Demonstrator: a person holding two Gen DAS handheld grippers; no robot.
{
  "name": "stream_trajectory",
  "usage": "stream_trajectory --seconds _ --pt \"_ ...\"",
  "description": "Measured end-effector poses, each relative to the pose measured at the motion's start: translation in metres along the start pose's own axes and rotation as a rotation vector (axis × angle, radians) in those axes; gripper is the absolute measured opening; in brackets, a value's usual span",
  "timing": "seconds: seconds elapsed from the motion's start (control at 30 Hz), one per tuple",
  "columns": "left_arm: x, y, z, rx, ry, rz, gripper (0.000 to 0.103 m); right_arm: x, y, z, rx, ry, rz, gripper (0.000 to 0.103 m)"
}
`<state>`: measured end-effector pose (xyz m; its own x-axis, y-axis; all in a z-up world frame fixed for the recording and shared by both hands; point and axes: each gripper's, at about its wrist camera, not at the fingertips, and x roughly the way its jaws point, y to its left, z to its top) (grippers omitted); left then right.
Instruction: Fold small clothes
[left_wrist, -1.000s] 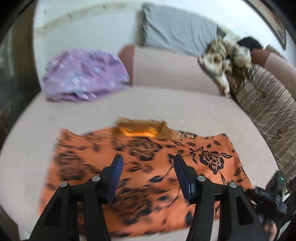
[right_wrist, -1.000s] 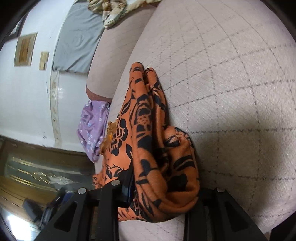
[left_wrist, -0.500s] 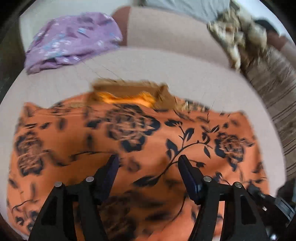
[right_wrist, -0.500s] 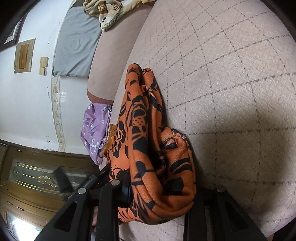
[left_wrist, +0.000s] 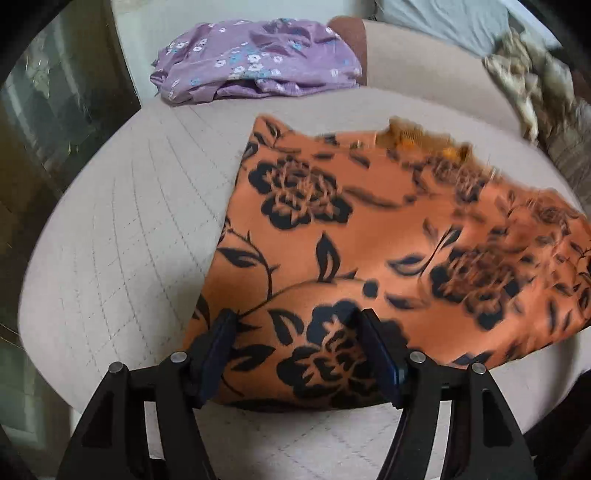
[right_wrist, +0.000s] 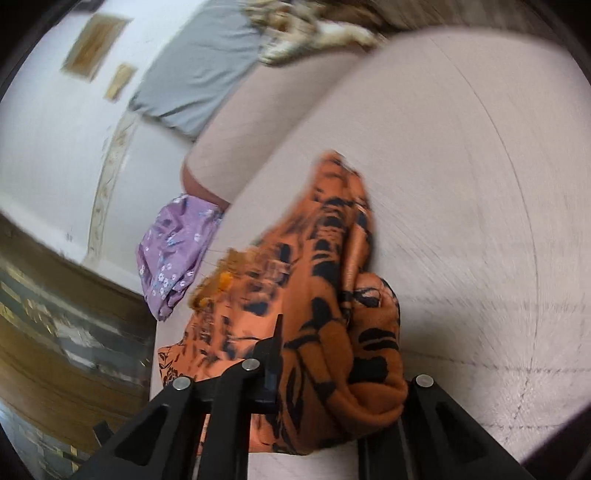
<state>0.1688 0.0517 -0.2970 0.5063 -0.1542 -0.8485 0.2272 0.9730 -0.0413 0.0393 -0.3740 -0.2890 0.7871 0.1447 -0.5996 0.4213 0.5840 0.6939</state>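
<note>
Left wrist view
Landmark: the orange floral garment; every place below is given from it
Garment position: lies on the quilted beige cushion, reaching toward the right of this view; its left border runs straight, so it looks already doubled over
Left gripper: at the garment's near edge; jaws wide, one finger on each side of a raised fold; whether the pads press the cloth I cannot tell; likely placed to take that near edge for the next fold
Purple floral garment: beyond the orange one and well apart; a loose heap at the cushion's far side, probably waiting its turn
Open room: bare cushion left of the garment and a strip in front of it; enough, I judge, to carry a fold leftward

Right wrist view
Right gripper: jaws closed on a thick bunch of the orange cloth, which bulges out between the fingers; held so, I judge, to lift that end and carry it over
Garment here: hangs from the grip and trails away across the cushion toward the purple garment
Edges: the gathered edge is rumpled, not aligned; it may need smoothing once laid down
Open room: wide bare cushion right of the garment; sofa back and a grey cloth beyond; the picture is smeared, so fine detail is uncertain
</note>
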Motion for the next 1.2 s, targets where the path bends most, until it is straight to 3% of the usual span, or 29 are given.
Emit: stream_trajectory --seconds 0.1,0.3,0.43,0.57,0.6,0.7,0.73,0.77,0.8,0.83,0.87,0.97,1.03,1.1,1.17,1.2 --pt "-0.022 0.027 0.011 -0.084 -0.065 -0.023 0.07 -0.015 0.054 0.008 -0.129 -0.038 0.014 0.014" --pt "-0.071 0.109 0.021 -0.216 -0.181 0.065 0.07 -0.011 0.176 -0.019 -0.373 -0.011 0.098 0.014" --pt "-0.09 0.145 0.018 -0.26 -0.204 0.113 0.07 0.022 0.231 -0.06 -0.451 0.088 0.129 0.014" --pt "-0.098 0.162 0.008 -0.294 -0.207 0.108 0.07 0.079 0.261 -0.118 -0.474 0.263 0.116 0.014" --pt "-0.1 0.167 0.005 -0.305 -0.205 0.109 0.07 0.097 0.264 -0.134 -0.473 0.328 0.105 0.016" --pt "-0.093 0.171 0.005 -0.319 -0.181 0.107 0.07 0.149 0.257 -0.183 -0.449 0.553 0.045 0.032" --pt "-0.091 0.174 0.003 -0.326 -0.172 0.11 0.07 0.16 0.252 -0.195 -0.427 0.603 0.027 0.038" --pt "-0.089 0.175 0.002 -0.33 -0.166 0.107 0.07 0.161 0.247 -0.201 -0.415 0.594 0.038 0.046" --pt "-0.088 0.175 0.002 -0.333 -0.162 0.101 0.07 0.154 0.246 -0.201 -0.418 0.569 0.094 0.053" --pt "-0.087 0.174 0.001 -0.334 -0.157 0.09 0.07 0.148 0.247 -0.199 -0.425 0.593 0.164 0.071" --pt "-0.087 0.172 0.002 -0.331 -0.155 0.081 0.07 0.141 0.246 -0.195 -0.427 0.633 0.222 0.077" --pt "-0.087 0.155 0.006 -0.301 -0.163 0.053 0.07 0.115 0.235 -0.179 -0.44 0.676 0.343 0.077" --pt "-0.087 0.134 0.009 -0.266 -0.169 0.013 0.07 0.089 0.212 -0.158 -0.435 0.598 0.38 0.076" --pt "-0.085 0.105 0.012 -0.21 -0.174 -0.036 0.07 0.064 0.187 -0.131 -0.424 0.473 0.363 0.071" --pt "-0.081 0.074 0.016 -0.156 -0.178 -0.073 0.07 0.054 0.165 -0.11 -0.399 0.403 0.291 0.037" --pt "-0.08 0.063 0.016 -0.14 -0.178 -0.088 0.07 0.052 0.153 -0.1 -0.379 0.38 0.245 0.036"
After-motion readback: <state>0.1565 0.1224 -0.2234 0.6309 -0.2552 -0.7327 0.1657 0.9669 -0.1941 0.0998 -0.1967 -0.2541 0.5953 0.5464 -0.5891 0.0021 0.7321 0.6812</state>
